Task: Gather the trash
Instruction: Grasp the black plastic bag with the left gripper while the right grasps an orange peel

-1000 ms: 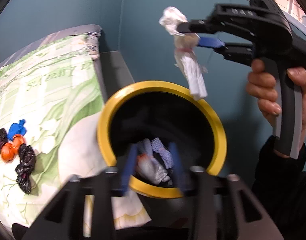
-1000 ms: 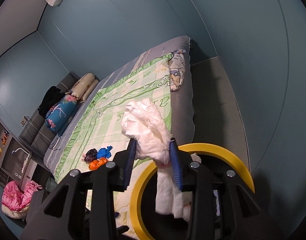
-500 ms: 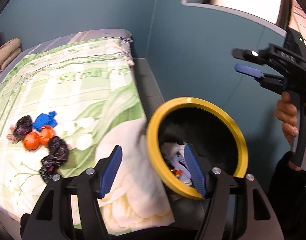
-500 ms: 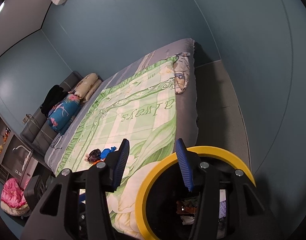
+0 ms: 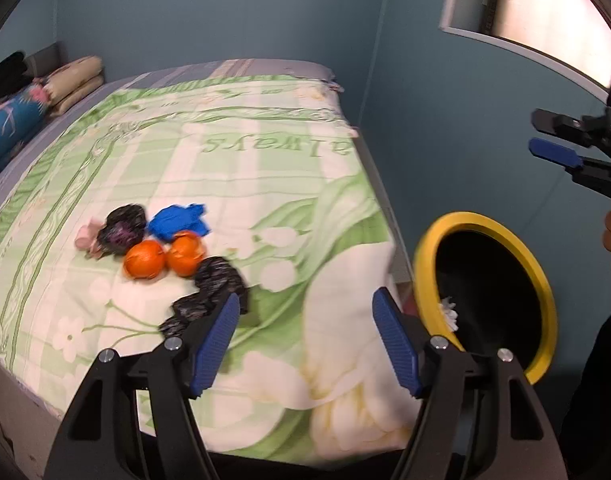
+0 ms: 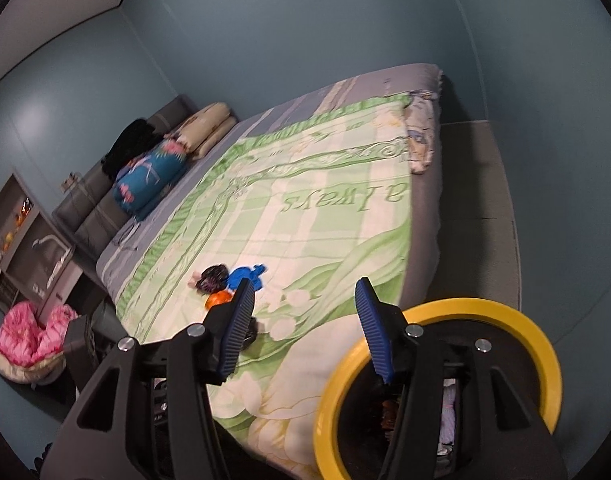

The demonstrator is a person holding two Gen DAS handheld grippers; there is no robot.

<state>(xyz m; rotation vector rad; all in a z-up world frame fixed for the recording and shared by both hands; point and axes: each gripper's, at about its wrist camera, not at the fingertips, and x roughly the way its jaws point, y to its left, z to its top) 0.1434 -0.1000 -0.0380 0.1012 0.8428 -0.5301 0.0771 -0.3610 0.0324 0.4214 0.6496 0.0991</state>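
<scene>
Ahead, trash pile (image 5: 173,248) on bed, beyond open empty left tool (image 5: 305,336).

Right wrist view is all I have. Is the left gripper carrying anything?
Observer: No. The left gripper is empty; its jaws have just been opening, with only the quilt beyond them.
Operator: I count one orange piece on the bed. Correct?
Observer: Two. One orange bundle lies beside a second.
Operator: Anything else by them?
Observer: A long black crumpled bag trails from the orange pair toward the left gripper.
</scene>
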